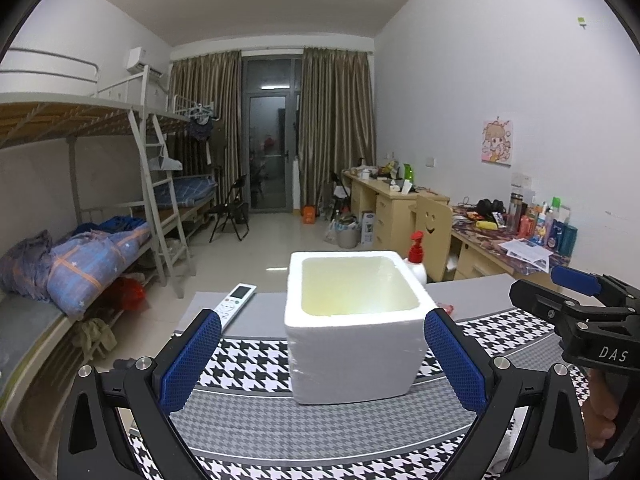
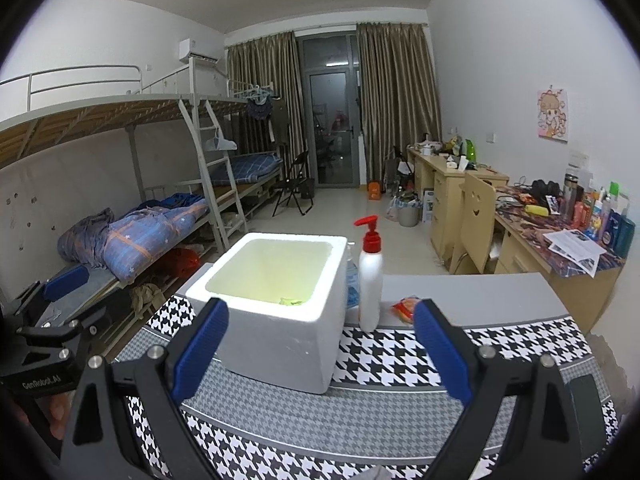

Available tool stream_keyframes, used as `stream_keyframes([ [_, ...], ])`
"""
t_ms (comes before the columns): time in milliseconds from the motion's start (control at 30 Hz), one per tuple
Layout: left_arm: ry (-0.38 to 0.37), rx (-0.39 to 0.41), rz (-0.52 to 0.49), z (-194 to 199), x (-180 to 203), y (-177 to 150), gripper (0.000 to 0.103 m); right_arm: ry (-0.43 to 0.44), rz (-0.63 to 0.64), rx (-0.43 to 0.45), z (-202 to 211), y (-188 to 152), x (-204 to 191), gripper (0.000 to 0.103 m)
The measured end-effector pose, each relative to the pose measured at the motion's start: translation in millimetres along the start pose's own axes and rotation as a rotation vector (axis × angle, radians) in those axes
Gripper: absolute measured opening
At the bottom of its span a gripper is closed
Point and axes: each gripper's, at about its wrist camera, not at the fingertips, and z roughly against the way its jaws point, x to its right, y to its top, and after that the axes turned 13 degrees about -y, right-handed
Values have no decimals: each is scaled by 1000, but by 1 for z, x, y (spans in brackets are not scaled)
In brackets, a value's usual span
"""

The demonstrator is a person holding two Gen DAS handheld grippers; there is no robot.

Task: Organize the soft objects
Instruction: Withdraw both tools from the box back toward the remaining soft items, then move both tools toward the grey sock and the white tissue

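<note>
The worktop (image 1: 256,432) is covered with a houndstooth cloth in black, white and grey. On it stands a white foam box (image 1: 352,344), open at the top, its inside yellowish; in the right wrist view something small and yellow-green lies at the bottom near the front wall, too small to identify. From the box, a white pump bottle (image 2: 370,280) with a red head stands upright at about 3 o'clock, just beside it. A white remote control (image 1: 234,305) lies at about 10 o'clock from the box in the left wrist view. A small orange-red packet (image 2: 405,307) lies at 3 o'clock from the bottle.

The left gripper (image 1: 322,360) is spread wide with nothing held; the box sits ahead between its blue pads. The right gripper (image 2: 320,352) is likewise wide apart and empty.
</note>
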Motion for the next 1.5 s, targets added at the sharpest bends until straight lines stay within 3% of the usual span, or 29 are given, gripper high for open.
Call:
stream_keyframes([
  [633,-81,8,3,7,30,-18,102,-37,-18,41,35,-26,25,96],
  [867,-119,2,-1,6,42,-31,102,-103,-1,61,43,-42,31,96],
  [1167,-175,-34,16,-3,57,-44,102,-114,-31,48,50,-57,48,96],
  [1500,-187,-24,-4,-4,70,-53,102,-138,-42,39,54,-71,61,96],
])
